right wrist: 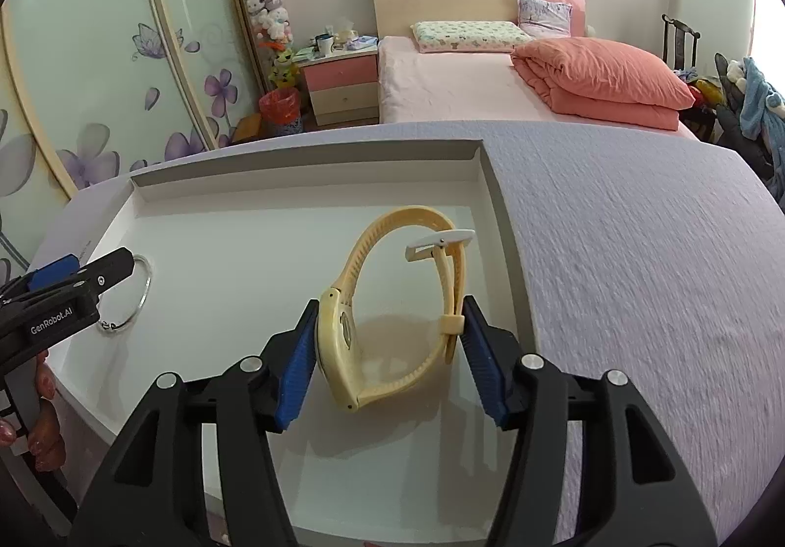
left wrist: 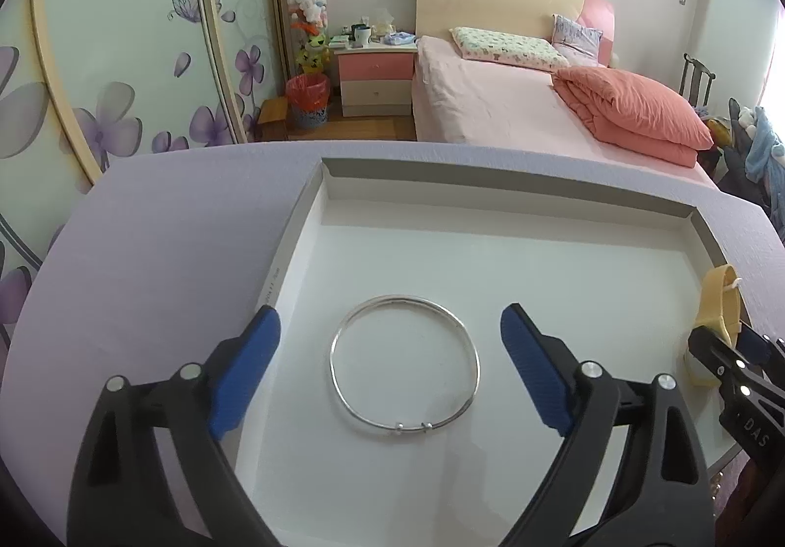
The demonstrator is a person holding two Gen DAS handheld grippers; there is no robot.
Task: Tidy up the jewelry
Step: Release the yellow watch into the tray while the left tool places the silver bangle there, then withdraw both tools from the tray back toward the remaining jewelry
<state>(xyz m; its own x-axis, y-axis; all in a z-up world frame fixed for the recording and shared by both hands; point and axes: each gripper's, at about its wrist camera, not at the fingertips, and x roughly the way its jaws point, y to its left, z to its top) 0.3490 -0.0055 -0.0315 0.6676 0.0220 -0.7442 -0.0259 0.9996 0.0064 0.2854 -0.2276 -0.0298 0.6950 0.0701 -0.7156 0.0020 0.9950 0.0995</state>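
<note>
A thin silver bangle point(left wrist: 405, 365) lies flat on the floor of a shallow white tray point(left wrist: 490, 203). My left gripper point(left wrist: 390, 315) hangs over it, open wide, its blue pads well clear on either side. A pale yellow watch point(right wrist: 343, 336) with a buckled strap stands on edge in the right part of the tray point(right wrist: 304, 176). My right gripper point(right wrist: 390, 304) straddles it: the left pad touches the watch case and the right pad touches the strap keeper. The left wrist view shows the watch point(left wrist: 717, 306) at far right, behind the right gripper's point(left wrist: 726, 346) fingers.
The tray sits on a table covered with lilac textured cloth point(right wrist: 638, 262). Bare cloth lies to the right of the tray and to its left point(left wrist: 147, 243). Beyond the table are a pink bed point(left wrist: 490, 100), a nightstand and sliding wardrobe doors. Part of a hand point(right wrist: 46, 404) shows at lower left.
</note>
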